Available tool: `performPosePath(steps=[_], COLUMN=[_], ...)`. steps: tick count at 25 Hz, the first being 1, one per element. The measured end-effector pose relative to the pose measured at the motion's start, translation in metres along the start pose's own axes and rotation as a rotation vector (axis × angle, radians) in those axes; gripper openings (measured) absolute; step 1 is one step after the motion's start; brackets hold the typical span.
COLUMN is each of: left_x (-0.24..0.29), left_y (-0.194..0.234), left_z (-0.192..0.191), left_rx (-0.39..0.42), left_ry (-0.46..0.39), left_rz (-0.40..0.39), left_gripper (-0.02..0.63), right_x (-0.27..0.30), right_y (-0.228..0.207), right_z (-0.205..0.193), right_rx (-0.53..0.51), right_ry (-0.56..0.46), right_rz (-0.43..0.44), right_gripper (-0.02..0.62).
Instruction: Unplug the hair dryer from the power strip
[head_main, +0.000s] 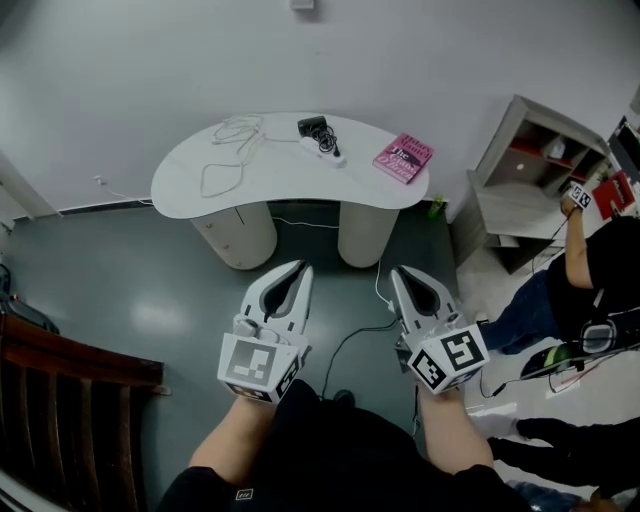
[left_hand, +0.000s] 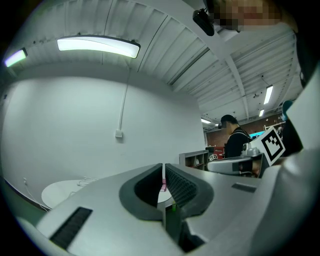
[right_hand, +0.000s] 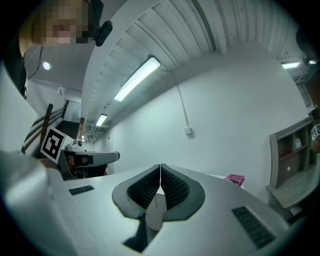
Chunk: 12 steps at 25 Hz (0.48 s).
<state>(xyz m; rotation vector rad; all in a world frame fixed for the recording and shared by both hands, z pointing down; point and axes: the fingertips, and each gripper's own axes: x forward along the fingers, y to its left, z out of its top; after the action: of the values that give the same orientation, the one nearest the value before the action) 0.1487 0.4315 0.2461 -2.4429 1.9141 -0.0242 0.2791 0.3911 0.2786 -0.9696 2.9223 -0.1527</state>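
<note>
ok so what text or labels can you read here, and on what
book: dark print on the pink cover, too small to read.
left gripper and right gripper: black-and-white square patterns only, no words.
Nothing else is legible.

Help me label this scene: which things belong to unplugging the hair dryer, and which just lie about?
Job: hair dryer, power strip, both on the table.
Lying about: pink book, white cable, shelf, chair.
</note>
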Motion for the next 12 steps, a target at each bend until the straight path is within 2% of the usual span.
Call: performPosePath(steps=[6, 12], left_x=[0.032, 0.076], left_y=[0.012, 0.041], left_z=[-0.014, -0.019], left_rx=[-0.002, -0.015], left_ry=[0.022, 0.015], left_rz=[-0.002, -0.027], left_gripper=[0.028, 0.028], right_x=[0.010, 0.058], right_y=[-0.028, -0.045], right_z=[-0.007, -0.013], right_rx=[0.030, 0.007], right_ry=[0.026, 0.053], right_rz=[-0.025, -0.004], right_gripper=[0.034, 0.034])
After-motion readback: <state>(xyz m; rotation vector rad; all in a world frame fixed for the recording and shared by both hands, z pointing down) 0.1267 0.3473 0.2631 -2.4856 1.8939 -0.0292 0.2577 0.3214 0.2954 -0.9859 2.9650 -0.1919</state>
